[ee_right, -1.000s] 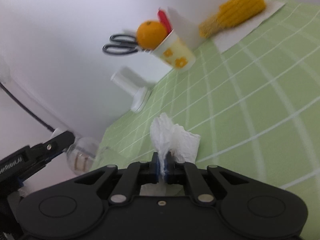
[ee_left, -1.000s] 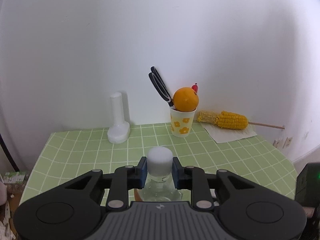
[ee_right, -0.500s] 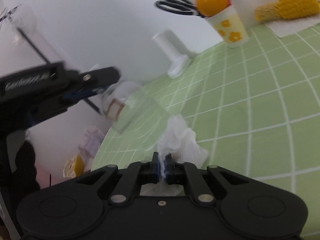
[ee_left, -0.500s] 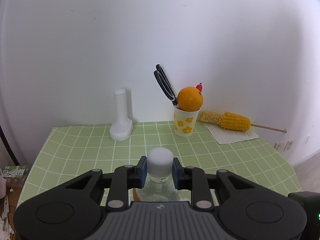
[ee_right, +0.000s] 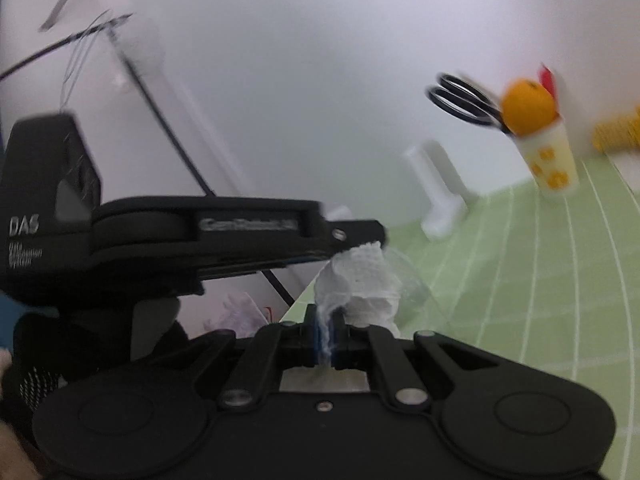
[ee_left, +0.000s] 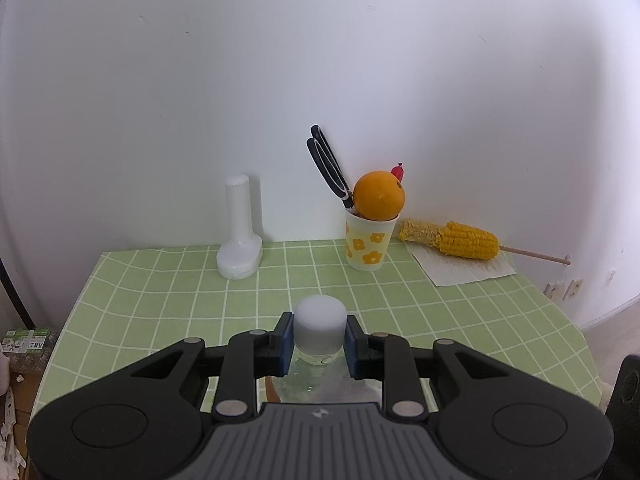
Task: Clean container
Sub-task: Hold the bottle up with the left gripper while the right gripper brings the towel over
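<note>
The left tool (ee_left: 319, 345) is clamped on the white cap of a clear container (ee_left: 320, 326), held above the green checked tabletop (ee_left: 460, 316). The right tool (ee_right: 327, 334) pinches a crumpled white tissue (ee_right: 362, 280), which touches the container's glass at 12 o'clock. Farther off, at 1 o'clock, a flowered cup (ee_left: 367, 244) holds an orange (ee_left: 379, 196) and scissors (ee_left: 328, 166).

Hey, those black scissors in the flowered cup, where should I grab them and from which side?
Take the scissors by the looped handles, which stick up out of the cup, leaning left. Come from above and the left; the orange crowds the right.
</note>
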A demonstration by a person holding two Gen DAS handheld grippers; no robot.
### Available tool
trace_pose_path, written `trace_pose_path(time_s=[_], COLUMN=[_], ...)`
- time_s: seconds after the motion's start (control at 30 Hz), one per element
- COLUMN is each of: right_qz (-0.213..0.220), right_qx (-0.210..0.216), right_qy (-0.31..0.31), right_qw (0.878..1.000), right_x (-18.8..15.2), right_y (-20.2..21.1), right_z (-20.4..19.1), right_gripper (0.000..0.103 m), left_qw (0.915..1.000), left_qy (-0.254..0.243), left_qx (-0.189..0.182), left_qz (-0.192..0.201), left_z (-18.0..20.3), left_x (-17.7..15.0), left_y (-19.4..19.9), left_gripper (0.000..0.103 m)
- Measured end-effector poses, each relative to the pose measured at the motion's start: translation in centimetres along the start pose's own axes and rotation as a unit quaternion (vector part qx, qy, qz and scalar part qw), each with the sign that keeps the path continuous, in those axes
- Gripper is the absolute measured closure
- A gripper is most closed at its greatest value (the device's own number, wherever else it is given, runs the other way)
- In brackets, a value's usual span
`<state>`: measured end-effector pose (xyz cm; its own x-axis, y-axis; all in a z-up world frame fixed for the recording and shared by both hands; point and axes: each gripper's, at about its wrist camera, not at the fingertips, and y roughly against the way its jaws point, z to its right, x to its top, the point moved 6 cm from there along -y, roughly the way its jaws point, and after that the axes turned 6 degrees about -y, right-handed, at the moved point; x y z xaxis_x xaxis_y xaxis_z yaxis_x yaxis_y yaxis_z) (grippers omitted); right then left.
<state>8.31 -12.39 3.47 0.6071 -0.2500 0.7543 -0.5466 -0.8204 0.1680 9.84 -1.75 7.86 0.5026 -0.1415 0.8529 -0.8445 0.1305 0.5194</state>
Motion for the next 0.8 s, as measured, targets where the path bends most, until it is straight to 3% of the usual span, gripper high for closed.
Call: trace_pose_path(time_s=[0.13, 0.33, 0.8], right_qz=[0.001, -0.029, -0.093], right_qx=[0.004, 0.008, -0.035], right_qy=[0.027, -0.010, -0.085], right_qw=[1.000, 1.000, 0.991], right_x=[0.4, -0.5, -3.2], right_y=[-0.8, -1.7, -2.7], right_z=[-0.4, 1.0, 4.8], right_gripper=[0.098, 0.099, 0.099], left_qw=[1.0000, 1.0000, 0.9999], left_qy=[-0.003, -0.001, -0.006], left_qx=[-0.003, -0.003, -0.010], left_qz=[-0.002, -0.002, -0.002], left_z=[0.0, 0.3, 0.6], left_x=[0.0, 0.0, 0.2], left_y=[0.0, 0.0, -0.4], left_gripper=[0.076, 0.075, 0.075])
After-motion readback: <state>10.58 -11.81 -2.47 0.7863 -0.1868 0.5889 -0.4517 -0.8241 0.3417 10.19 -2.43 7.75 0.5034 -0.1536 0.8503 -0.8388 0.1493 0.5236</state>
